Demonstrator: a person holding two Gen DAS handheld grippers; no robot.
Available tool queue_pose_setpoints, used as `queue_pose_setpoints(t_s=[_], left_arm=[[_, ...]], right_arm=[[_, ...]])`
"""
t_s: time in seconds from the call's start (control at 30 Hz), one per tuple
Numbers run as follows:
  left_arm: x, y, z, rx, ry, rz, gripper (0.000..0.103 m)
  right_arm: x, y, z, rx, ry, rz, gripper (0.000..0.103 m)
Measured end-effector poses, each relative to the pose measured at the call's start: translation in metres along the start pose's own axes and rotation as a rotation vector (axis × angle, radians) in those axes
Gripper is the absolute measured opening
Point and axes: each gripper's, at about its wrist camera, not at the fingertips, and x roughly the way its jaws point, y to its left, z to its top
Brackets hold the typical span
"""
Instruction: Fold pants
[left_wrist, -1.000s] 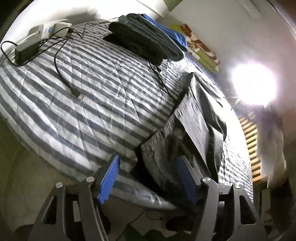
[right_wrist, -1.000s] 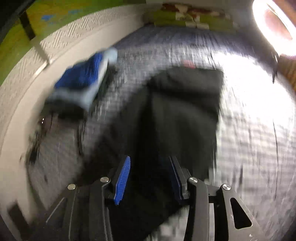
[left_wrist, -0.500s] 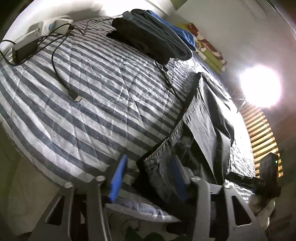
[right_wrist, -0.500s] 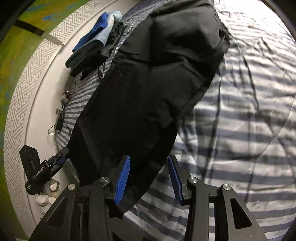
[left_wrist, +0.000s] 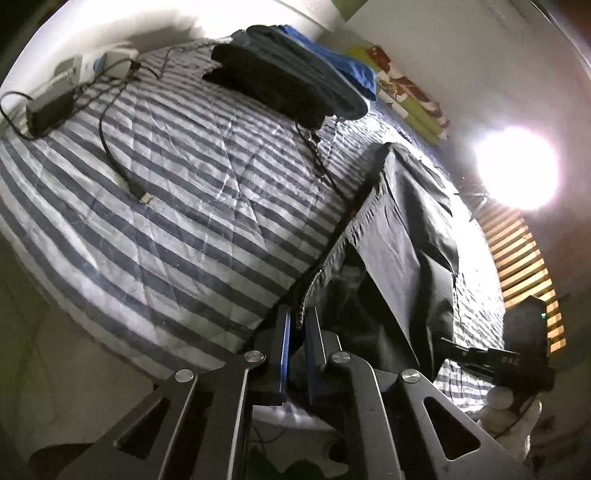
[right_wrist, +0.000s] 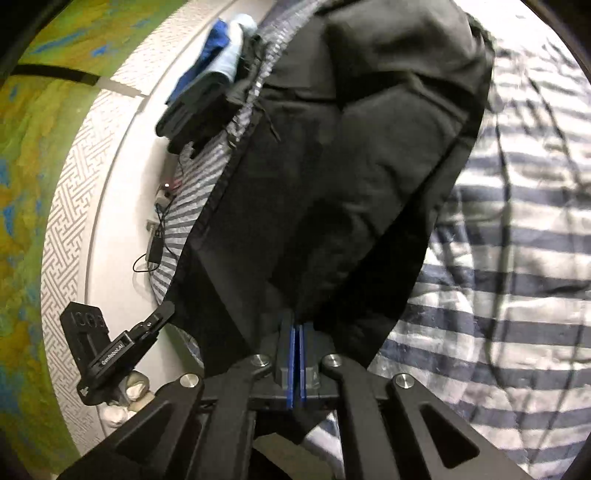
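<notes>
**Both grippers pinched onto the black pants at the bed's edge**

The black pants (left_wrist: 402, 251) lie lengthwise along one side of the striped bed cover (left_wrist: 192, 192), their near end hanging at the mattress edge. The left gripper (left_wrist: 295, 325) has its blue-padded jaws pressed together on a corner of the dark fabric there. The right gripper (right_wrist: 297, 332) is clamped the same way on the pants' hem, pads nearly touching with cloth between them.

Only the left view shows the loose cable (left_wrist: 118, 162) on the cover, the power brick (left_wrist: 50, 110) by the wall, and a bright lamp (left_wrist: 517, 170). Both views catch the stack of folded clothes (left_wrist: 291, 85) at the far end (the right view blurs it). The right view alone shows green patterned wallpaper (right_wrist: 40, 155).

Half a second ago both pairs of jaws stood spread over the fabric; now both have shut on it.
</notes>
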Motion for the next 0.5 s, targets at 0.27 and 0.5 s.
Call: queue_pose_setpoints(t_s=[0.27, 0.5], left_arm=[[0.002, -0.012, -0.022, 0.061, 0.036, 0.063, 0.006], [0.019, 0.002, -0.022, 0.022, 0.072, 0.132, 0.011]], right_arm=[[-0.012, -0.001, -0.013, -0.043, 0.006, -0.076, 0.002], [-0.011, -0.008, -0.020, -0.068, 0.018, -0.073, 0.008]])
